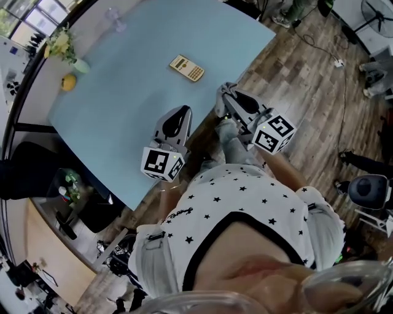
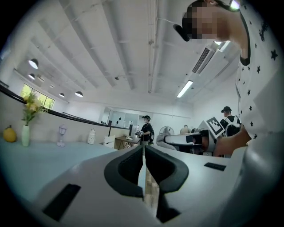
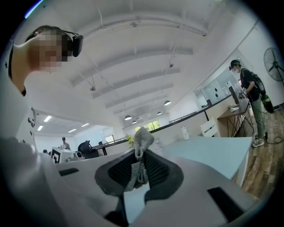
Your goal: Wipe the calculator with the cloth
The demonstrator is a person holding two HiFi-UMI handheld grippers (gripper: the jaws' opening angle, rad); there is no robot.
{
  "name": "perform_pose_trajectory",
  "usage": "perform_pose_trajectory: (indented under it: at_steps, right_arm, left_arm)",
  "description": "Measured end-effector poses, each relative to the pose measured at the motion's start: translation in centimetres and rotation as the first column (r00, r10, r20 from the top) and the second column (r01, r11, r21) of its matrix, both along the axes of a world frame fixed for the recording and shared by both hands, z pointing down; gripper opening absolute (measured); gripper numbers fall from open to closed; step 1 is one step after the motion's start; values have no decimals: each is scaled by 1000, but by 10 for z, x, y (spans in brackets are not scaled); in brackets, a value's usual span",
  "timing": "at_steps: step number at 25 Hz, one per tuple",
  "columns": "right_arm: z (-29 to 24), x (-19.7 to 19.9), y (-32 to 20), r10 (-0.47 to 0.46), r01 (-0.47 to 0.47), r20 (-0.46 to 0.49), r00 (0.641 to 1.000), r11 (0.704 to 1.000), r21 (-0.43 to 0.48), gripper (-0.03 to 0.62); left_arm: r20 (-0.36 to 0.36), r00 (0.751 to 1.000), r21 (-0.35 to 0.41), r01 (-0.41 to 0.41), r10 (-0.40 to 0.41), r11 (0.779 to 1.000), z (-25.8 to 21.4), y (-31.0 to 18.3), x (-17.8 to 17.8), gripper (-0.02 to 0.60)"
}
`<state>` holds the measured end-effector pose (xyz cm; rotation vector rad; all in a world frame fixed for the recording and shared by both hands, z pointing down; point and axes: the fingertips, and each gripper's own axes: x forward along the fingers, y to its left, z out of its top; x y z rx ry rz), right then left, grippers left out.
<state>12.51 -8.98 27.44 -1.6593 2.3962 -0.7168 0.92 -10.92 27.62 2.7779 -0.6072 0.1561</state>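
The bench [image 1: 123, 104] lies bare from its near edge to the calculator [image 1: 186, 67]; a vase [image 1: 80, 65], yellow fruit [image 1: 69, 81] and glass [image 1: 115, 19] stand well apart along its far side.

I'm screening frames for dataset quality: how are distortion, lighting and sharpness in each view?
Head view: fisheye curves the table edges; the calculator is small but sharp. Left gripper view: circular vignette, bright ceiling strip light, closed jaws slightly soft. Right gripper view: same vignette; the cloth in the jaws is sharp.
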Motion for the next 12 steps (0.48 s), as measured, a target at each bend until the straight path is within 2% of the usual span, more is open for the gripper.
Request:
perform_pose_trajectory:
  at_steps: [5, 12]
  right_arm:
    - [3, -14, -31, -88, 88, 28, 996, 996, 13, 52]
    - [8, -17, -81, -205, 203, 50, 978, 979, 35, 52]
  left_arm:
    - [37, 994, 13, 105, -106, 994, 0, -18, -22, 40]
    - [64, 975, 44, 211, -214, 976, -2, -56, -23, 40]
